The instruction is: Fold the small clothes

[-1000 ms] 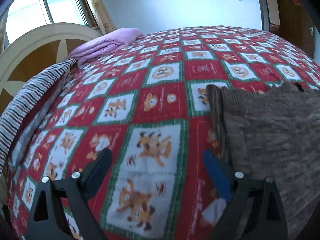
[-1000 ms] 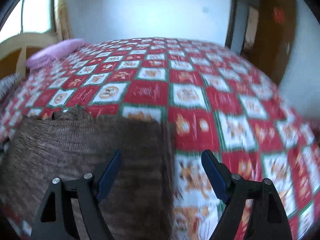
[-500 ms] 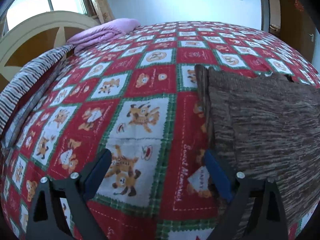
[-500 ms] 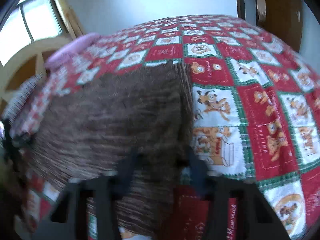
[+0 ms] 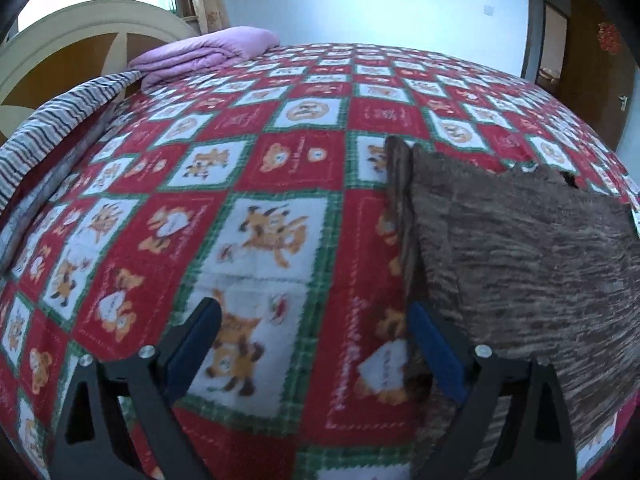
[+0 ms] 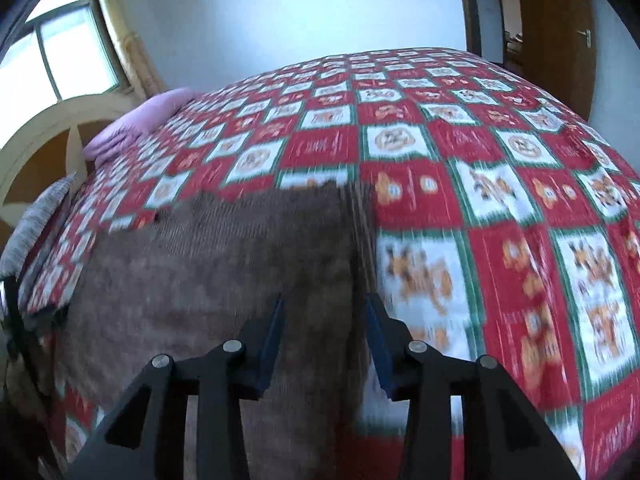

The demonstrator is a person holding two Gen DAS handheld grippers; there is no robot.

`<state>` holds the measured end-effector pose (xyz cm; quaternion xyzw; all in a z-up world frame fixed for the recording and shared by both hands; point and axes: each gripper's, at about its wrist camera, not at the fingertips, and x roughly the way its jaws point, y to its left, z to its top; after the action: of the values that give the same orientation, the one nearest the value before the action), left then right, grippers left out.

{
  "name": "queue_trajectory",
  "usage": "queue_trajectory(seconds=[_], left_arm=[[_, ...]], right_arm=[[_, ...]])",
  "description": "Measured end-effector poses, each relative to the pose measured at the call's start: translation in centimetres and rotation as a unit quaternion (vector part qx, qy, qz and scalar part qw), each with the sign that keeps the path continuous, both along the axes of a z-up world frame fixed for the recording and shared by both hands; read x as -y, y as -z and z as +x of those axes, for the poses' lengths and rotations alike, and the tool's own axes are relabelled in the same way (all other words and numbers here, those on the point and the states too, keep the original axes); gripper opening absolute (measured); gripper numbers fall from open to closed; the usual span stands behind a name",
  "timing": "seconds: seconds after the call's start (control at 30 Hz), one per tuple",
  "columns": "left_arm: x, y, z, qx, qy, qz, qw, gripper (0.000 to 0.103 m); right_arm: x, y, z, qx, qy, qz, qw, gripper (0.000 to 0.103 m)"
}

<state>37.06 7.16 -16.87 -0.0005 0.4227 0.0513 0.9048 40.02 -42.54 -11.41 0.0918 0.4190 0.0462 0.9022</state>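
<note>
A brown knitted garment (image 5: 520, 248) lies flat on the red, green and white patterned bedspread (image 5: 248, 184). In the left wrist view my left gripper (image 5: 316, 320) is open over the bedspread, its right finger beside the garment's left edge. In the right wrist view the garment (image 6: 224, 256) fills the lower left. My right gripper (image 6: 324, 320) hangs over its right edge with the jaws partly closed and a gap between them. I cannot tell whether cloth is pinched.
A folded purple blanket (image 5: 208, 54) lies at the far left of the bed by the cream headboard (image 5: 80, 28). A striped cloth (image 5: 52, 128) hangs over the left edge. A brown door (image 6: 560, 28) stands at the far right.
The right gripper's jaws narrowed from wide open and it moved over the garment's right edge. The left gripper shifted slightly, staying open by the left edge.
</note>
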Motion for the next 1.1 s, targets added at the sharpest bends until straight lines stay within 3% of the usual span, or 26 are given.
queue_trajectory(seconds=[0.23, 0.33, 0.37, 0.4, 0.43, 0.5, 0.73, 0.83, 0.93, 1.1], left_arm=[[-0.9, 1.0, 0.4, -0.012, 0.001, -0.049, 0.9987, 0.103], [-0.3, 1.0, 0.3, -0.008, 0.002, -0.032, 0.9994, 0.103], [-0.2, 1.0, 0.2, -0.007, 0.002, -0.028, 0.9996, 0.103], [-0.2, 1.0, 0.2, -0.006, 0.001, -0.027, 0.9996, 0.103], [-0.2, 0.9, 0.2, -0.006, 0.001, -0.028, 0.9996, 0.103], [-0.3, 0.9, 0.2, -0.005, 0.0, -0.03, 0.9995, 0.103], [-0.3, 0.9, 0.3, -0.006, -0.001, -0.023, 0.9997, 0.103], [0.2, 0.9, 0.2, -0.005, -0.002, -0.011, 0.9999, 0.103], [0.1, 0.8, 0.1, -0.002, -0.003, -0.009, 1.0, 0.103], [0.4, -1.0, -1.0, 0.037, -0.017, 0.026, 0.9988, 0.103]], right_arm=[[-0.7, 1.1, 5.0, -0.017, -0.001, -0.012, 1.0, 0.042], [-1.7, 2.1, 6.0, -0.034, -0.006, -0.048, 0.998, 0.042], [-1.9, 2.3, 6.0, -0.034, -0.007, -0.053, 0.998, 0.036], [-1.9, 2.4, 6.0, -0.034, -0.008, -0.055, 0.998, 0.019], [-1.9, 2.4, 5.9, -0.032, -0.005, -0.058, 0.998, 0.01], [-1.7, 2.1, 5.5, -0.024, -0.006, -0.054, 0.998, 0.005], [-0.7, 0.0, 4.6, 0.014, 0.029, -0.089, 0.995, 0.003], [0.0, 1.9, 5.6, -0.021, 0.027, -0.076, 0.997, 0.004], [0.4, 2.9, 5.6, -0.022, 0.041, -0.06, 0.997, 0.005], [-0.5, 0.8, 2.6, -0.009, 0.044, -0.061, 0.997, 0.023]])
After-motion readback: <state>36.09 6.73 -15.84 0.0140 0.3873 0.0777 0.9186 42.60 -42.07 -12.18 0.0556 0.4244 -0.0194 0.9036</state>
